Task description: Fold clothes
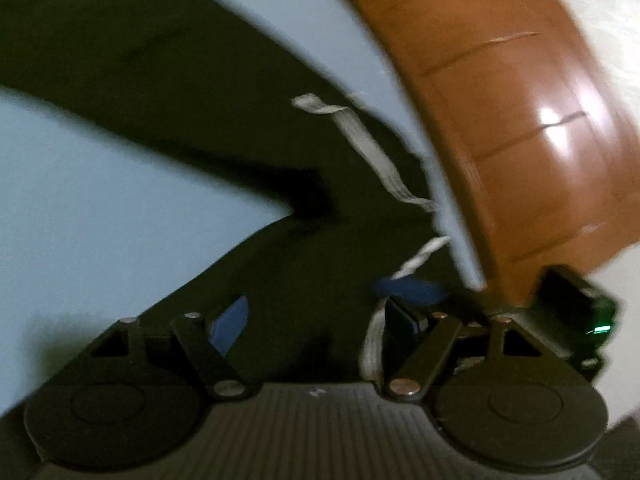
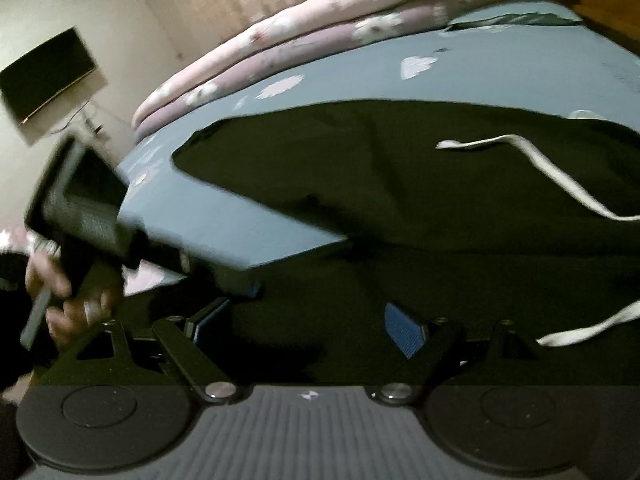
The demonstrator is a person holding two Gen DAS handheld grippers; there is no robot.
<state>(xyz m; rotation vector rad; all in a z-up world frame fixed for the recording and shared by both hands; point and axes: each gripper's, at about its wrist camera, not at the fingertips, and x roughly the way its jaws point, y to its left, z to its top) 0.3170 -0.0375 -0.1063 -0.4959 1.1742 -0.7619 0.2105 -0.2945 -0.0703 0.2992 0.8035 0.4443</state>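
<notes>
Each gripper is matte black: a ribbed grey-black base plate, two round black discs at its corners, and flat link arms pinned with silver screws. The left gripper (image 1: 320, 312) and the right gripper (image 2: 308, 320) carry blue ribbed finger pads (image 2: 402, 330). A small green light (image 1: 600, 328) glows on one black housing. The hand (image 2: 68, 300) emerges from a dark sleeve.
</notes>
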